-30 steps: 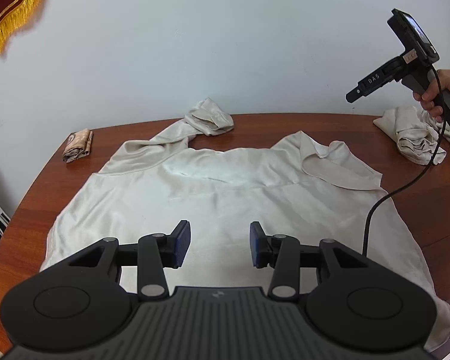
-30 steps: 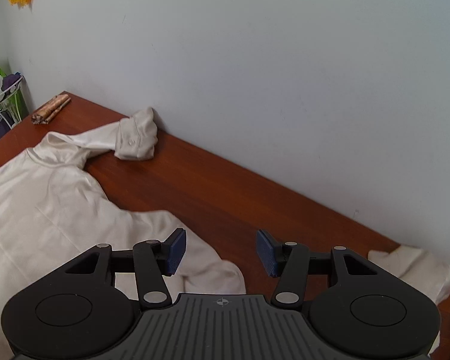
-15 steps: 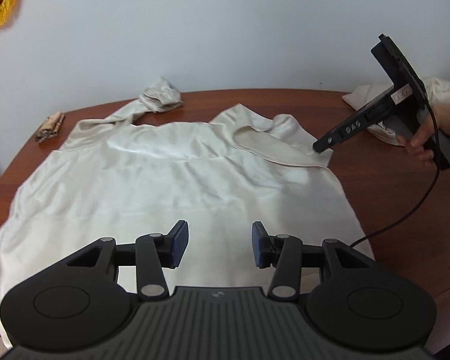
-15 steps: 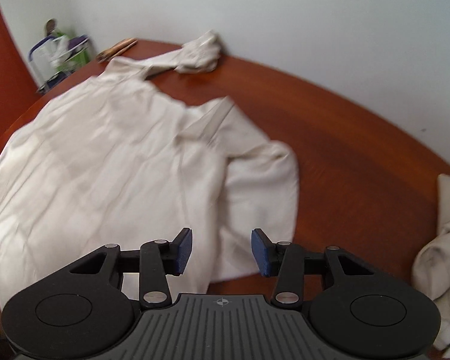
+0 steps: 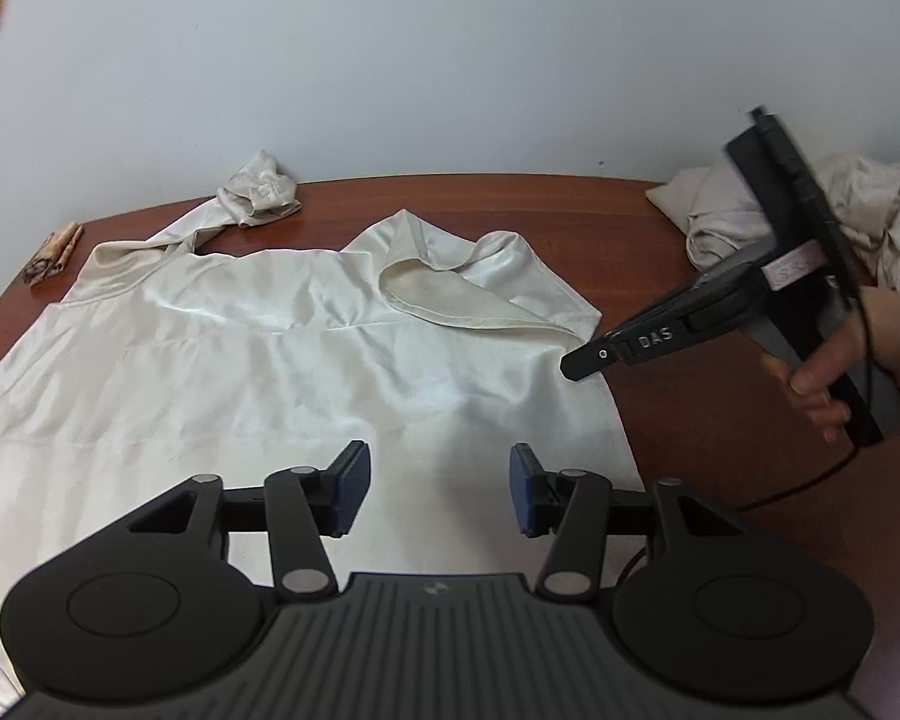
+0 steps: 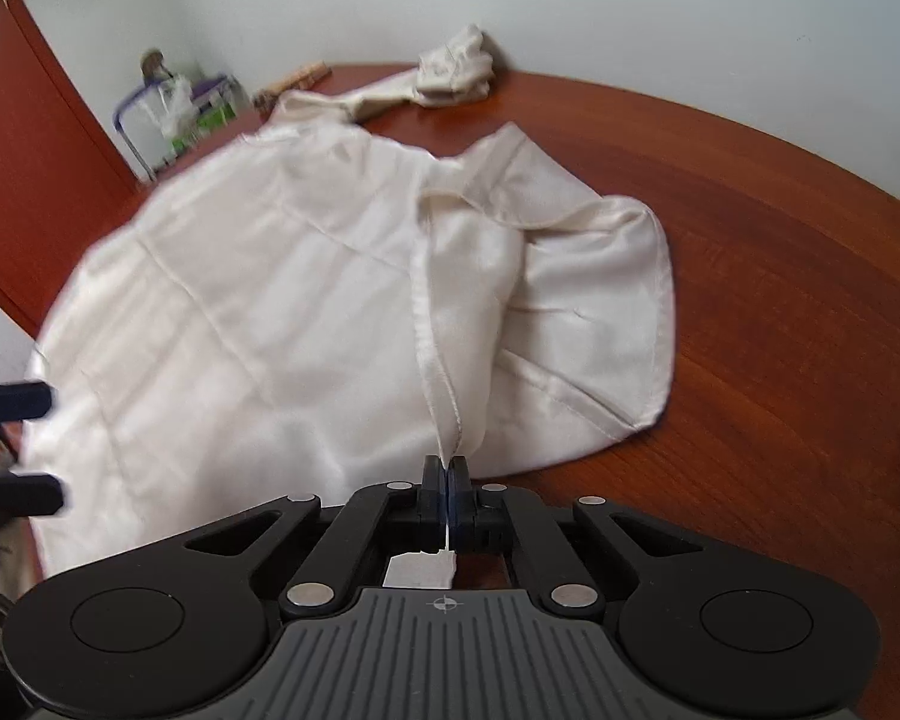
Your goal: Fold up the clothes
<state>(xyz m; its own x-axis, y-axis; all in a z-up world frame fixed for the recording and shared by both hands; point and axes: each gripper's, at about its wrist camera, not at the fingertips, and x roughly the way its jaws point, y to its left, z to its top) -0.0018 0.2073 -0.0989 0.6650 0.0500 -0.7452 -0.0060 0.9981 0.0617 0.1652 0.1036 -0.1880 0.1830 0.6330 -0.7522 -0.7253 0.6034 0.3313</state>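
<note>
A cream satin shirt (image 5: 258, 360) lies spread flat on the brown wooden table (image 5: 678, 324), with one sleeve bunched at the far edge (image 5: 258, 195) and the other sleeve folded in over its right shoulder (image 5: 450, 294). My left gripper (image 5: 438, 483) hovers open over the shirt's near middle, holding nothing. My right gripper (image 6: 447, 474) is shut on a seamed edge of the shirt (image 6: 432, 330) by the folded sleeve, and cloth shows through behind the pads. In the left wrist view a hand (image 5: 834, 360) holds that gripper at the shirt's right edge.
A heap of other pale clothes (image 5: 726, 210) sits at the table's far right. A small patterned folded item (image 5: 51, 246) lies at the far left. A white wall runs right behind the table. A red door (image 6: 24, 138) and a rack with bags (image 6: 174, 102) stand beyond the left end.
My right gripper has come down onto the shirt's right side and shut on its edge; it was open half a second ago. The left gripper stays open above the shirt.
</note>
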